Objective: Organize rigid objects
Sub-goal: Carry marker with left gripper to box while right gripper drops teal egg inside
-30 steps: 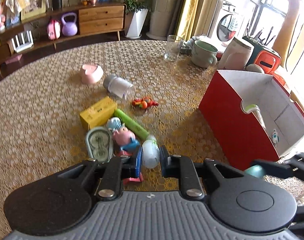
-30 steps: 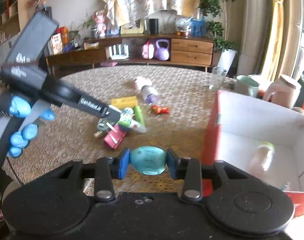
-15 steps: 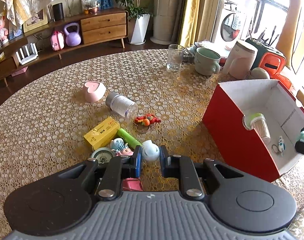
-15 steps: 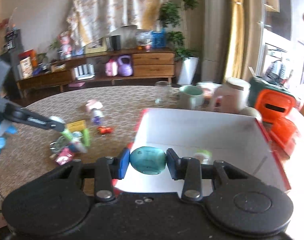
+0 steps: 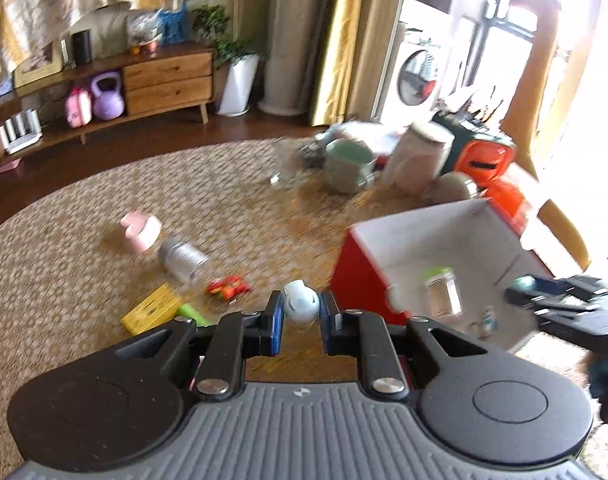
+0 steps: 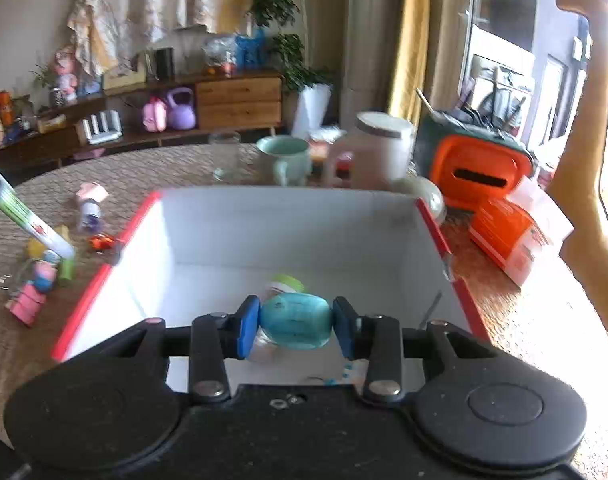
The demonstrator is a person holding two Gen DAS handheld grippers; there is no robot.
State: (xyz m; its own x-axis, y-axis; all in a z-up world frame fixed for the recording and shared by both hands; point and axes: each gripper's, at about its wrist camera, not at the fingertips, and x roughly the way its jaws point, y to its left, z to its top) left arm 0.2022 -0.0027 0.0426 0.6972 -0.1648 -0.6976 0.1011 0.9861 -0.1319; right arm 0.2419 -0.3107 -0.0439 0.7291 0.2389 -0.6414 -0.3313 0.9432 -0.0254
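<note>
My left gripper [image 5: 301,314] is shut on a white tube with a round cap [image 5: 301,305], held above the table left of the red box [image 5: 358,284]. The tube also shows in the right wrist view [image 6: 27,220]. My right gripper [image 6: 295,322] is shut on a teal rounded object [image 6: 295,321] and holds it over the open red box with white inside [image 6: 231,240]. A clear jar with a green lid [image 6: 285,283] lies in the box, also seen in the left wrist view [image 5: 444,292]. My right gripper shows at the box's far side [image 5: 520,292].
On the table lie a yellow box [image 5: 151,309], a green stick [image 5: 189,312], a red-orange toy [image 5: 227,286], a clear jar [image 5: 183,260] and a pink heart box [image 5: 140,232]. A pink pig toy [image 6: 43,274] lies left of the box. A glass [image 6: 223,156], green mug [image 6: 287,158], white canister [image 6: 376,152] and orange container [image 6: 480,168] stand behind.
My left gripper has lifted the white tube off the pile and swung toward the box. My right gripper has carried the teal object from beside the box to above its inside.
</note>
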